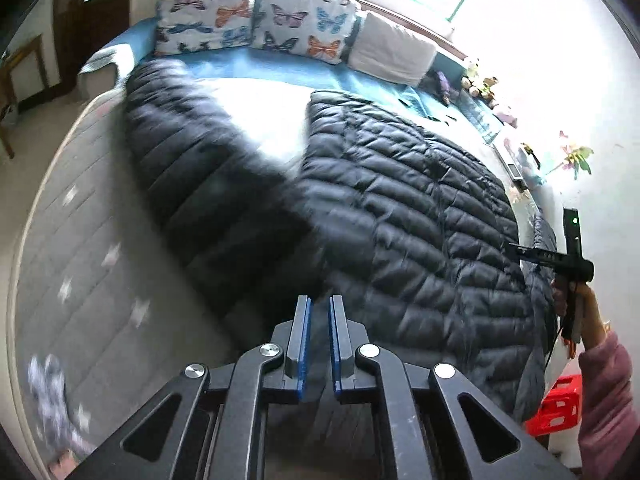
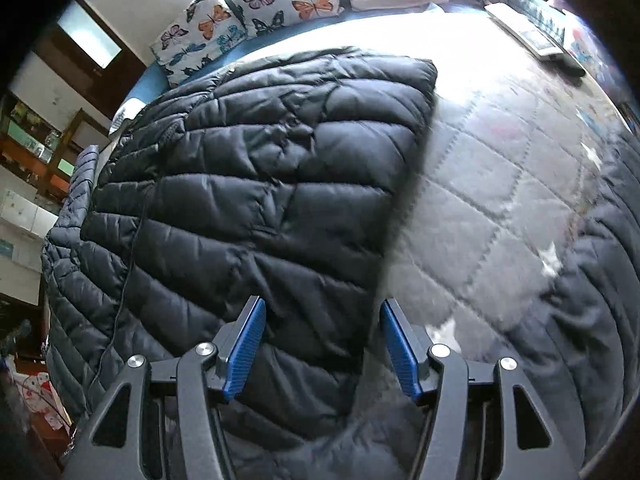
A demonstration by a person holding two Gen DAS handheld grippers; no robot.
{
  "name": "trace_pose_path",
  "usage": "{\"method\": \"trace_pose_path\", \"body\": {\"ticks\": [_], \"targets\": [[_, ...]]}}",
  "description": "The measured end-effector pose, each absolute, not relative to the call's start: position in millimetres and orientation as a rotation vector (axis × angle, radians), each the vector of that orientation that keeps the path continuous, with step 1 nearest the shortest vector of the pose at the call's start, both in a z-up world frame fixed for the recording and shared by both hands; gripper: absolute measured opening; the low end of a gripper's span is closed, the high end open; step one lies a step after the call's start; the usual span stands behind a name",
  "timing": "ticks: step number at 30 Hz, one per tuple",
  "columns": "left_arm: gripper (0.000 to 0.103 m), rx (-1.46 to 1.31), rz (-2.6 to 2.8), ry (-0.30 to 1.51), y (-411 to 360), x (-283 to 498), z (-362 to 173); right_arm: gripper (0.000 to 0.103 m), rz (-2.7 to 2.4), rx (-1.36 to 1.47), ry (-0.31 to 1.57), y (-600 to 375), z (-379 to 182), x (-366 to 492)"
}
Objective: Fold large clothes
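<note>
A dark navy quilted puffer coat [image 1: 400, 208] lies spread on the bed. One part [image 1: 192, 152] stretches toward the pillows at the left and looks blurred. My left gripper [image 1: 320, 304] hovers over the coat's near edge, jaws a narrow gap apart with nothing visible between them. My right gripper [image 2: 322, 312] is open above the coat's folded body [image 2: 260, 168], nothing between its blue pads [image 2: 248, 344]. The right gripper also shows at the far right of the left wrist view [image 1: 560, 256], held by a hand in a pink sleeve.
The bed has a pale quilted cover [image 2: 480, 208] and a blue sheet [image 1: 280, 68]. Butterfly pillows [image 1: 256, 20] and a white pillow [image 1: 392, 48] line the head. A red crate [image 1: 556, 404] stands on the floor right. Books and small items [image 2: 536, 36] lie by the wall.
</note>
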State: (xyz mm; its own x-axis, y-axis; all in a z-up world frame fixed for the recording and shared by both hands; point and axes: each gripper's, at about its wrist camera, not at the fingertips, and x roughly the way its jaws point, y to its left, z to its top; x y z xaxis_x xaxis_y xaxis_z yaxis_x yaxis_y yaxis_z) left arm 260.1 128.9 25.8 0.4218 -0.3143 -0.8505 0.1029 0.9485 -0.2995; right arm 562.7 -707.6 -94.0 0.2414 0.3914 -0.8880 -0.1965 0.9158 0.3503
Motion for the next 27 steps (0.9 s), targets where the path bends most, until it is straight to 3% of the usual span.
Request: {"method": "trace_pose_path", "body": {"ticks": [3,5,11,16,19,22,27], "targets": [[0.010,-0.193,-0.289,1.123,107.1,301.1,18.8,0.062,0.420,0.180,1.247,-700.6,-95.6,571.6],[0.010,-0.171,-0.301,1.144,95.2,325.9,10.9,0.043,0.408,0.158,1.231,-696.7,-96.1,575.4],[0.010,-0.039,-0.247,1.163,63.6,373.6,-22.4,0.016,0.407,0.094,1.195,-690.6,-87.1,584.0],[0.010,-0.078,-0.244,1.181,58.4,386.0,-37.5,0.013,0.342,0.005,1.059,-678.1,-58.4,610.1],[0.010,-0.060,-0.237,1.204,51.6,389.7,-50.0,0.014,0.294,-0.034,1.076,-667.6,-68.7,633.8],[0.010,-0.012,-0.216,1.210,43.6,392.5,-63.2,0.020,0.276,-0.095,1.145,-659.5,-92.9,640.6],[0.010,0.003,-0.214,1.172,35.0,377.2,-45.2,0.025,0.256,-0.155,1.121,-666.2,-59.3,619.2]]}}
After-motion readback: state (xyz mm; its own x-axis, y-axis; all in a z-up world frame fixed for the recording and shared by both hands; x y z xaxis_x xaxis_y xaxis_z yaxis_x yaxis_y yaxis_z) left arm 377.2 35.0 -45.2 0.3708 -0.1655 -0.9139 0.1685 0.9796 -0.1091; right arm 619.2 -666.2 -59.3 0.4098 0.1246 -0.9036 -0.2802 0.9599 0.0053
